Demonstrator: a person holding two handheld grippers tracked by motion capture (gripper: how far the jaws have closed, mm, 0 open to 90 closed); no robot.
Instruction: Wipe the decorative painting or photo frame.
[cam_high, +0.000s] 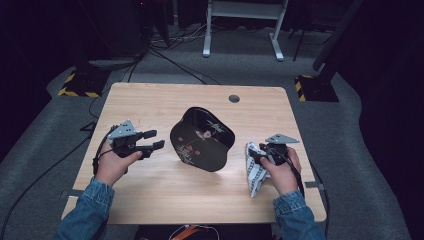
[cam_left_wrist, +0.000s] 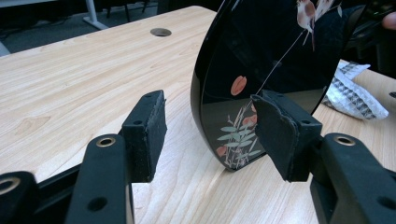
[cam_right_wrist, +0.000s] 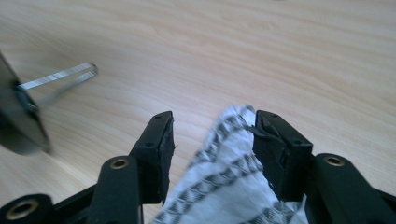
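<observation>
From the high view, a black lacquered plate (cam_high: 202, 139) with painted flowers and a bird stood propped at mid-table (cam_high: 150, 100). The left gripper (cam_high: 150, 140) waited beside it with jaws apart. The right gripper (cam_high: 256, 158) hung over a patterned cloth (cam_high: 255, 172).

In the left gripper view, the plate (cam_left_wrist: 261, 60) stood just ahead of the parted jaws.

In the right gripper view, the cloth (cam_right_wrist: 224, 186) lay between the jaws, unclamped. No writing could be read.

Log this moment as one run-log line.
left hand-held gripper: open, beside black tray | right hand-held gripper: open around patterned cloth | tray: propped on stand, on table
</observation>
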